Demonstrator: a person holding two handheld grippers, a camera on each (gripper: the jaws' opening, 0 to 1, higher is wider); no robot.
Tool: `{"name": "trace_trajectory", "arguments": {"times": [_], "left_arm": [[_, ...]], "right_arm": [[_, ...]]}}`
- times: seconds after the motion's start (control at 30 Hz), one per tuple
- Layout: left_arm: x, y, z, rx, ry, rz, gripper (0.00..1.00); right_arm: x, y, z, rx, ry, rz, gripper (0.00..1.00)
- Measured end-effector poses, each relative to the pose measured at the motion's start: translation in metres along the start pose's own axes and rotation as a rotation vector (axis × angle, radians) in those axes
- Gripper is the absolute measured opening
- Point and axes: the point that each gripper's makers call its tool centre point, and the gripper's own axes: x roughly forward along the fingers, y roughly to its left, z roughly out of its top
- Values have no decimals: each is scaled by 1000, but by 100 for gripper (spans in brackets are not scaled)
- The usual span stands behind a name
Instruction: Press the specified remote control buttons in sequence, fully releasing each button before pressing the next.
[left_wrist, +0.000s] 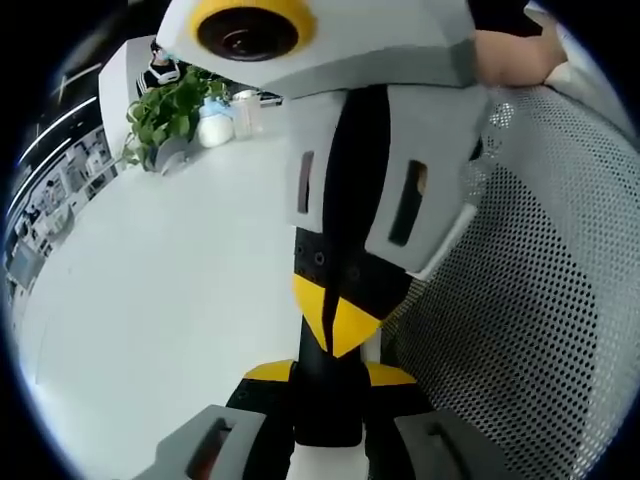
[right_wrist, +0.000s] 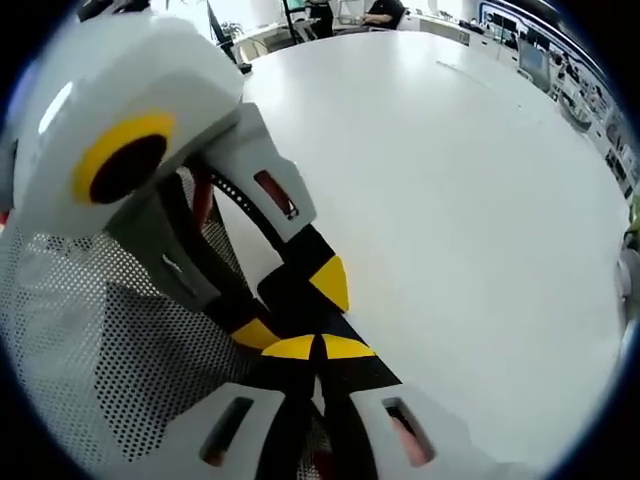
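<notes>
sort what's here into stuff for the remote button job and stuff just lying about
For the job:
left hand-held gripper
right hand-held gripper
white table, the work surface

Just lying about:
potted plant
white bottle
mesh chair back

White table (right_wrist: 470, 190), grey perforated mesh (left_wrist: 545, 300), yellow-tipped black-and-grey right gripper (left_wrist: 335, 320), green plant (left_wrist: 170, 110)

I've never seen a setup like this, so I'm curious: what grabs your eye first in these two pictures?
Two grey-and-white grippers with yellow-tipped black jaws meet nose to nose: the right gripper reaches down from the top of the left gripper view, and the left gripper enters the right gripper view from the left. Beneath them spreads a big bare white table, with a leafy green potted plant at its far edge.
</notes>
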Motion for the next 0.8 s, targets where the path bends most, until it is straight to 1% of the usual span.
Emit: {"name": "trace_trajectory", "arguments": {"times": [0.13, 0.23, 0.27, 0.33, 0.37, 0.4, 0.43, 0.47, 0.5, 0.53, 0.6, 0.67, 0.7, 0.73, 0.8], "left_arm": [[0, 0, 0, -1, 0, 0, 25], [0, 0, 0, -3, -3, 3, 25], [0, 0, 0, -3, -1, 3, 25], [0, 0, 0, -1, 1, 3, 25], [0, 0, 0, 0, 2, 3, 25], [0, 0, 0, 1, 3, 3, 25], [0, 0, 0, 1, 3, 3, 25], [0, 0, 0, 2, 4, 3, 25], [0, 0, 0, 2, 4, 3, 25], [0, 0, 0, 1, 5, 3, 25], [0, 0, 0, 0, 6, 5, 25], [0, 0, 0, -1, 6, 5, 25], [0, 0, 0, -1, 6, 5, 25], [0, 0, 0, -1, 6, 5, 25], [0, 0, 0, -1, 8, 5, 25]], "right_arm": [[-1, -1, 2, 23, 9, 2, 0], [-2, -2, 1, 61, 26, 22, 0], [-3, -2, -2, 65, 38, 27, 0], [-7, -2, -2, 66, 25, 24, 0], [-11, -2, 3, 83, -6, 25, 0], [-14, 1, 12, 123, -54, 46, 0], [-18, 2, 17, 147, -82, 61, 0], [-21, 2, 22, 160, -108, 69, 0], [-29, 0, 30, 175, -154, 73, 0], [-34, -2, 33, 178, -178, 67, 0], [-51, -11, 43, 199, -241, 41, 0], [-69, -15, 54, 219, -315, 30, 0], [-86, -19, 63, 234, -390, 23, 0], [-102, -24, 70, 248, -461, 1, 0], [-126, -34, 76, 247, -548, -59, 0]]}}
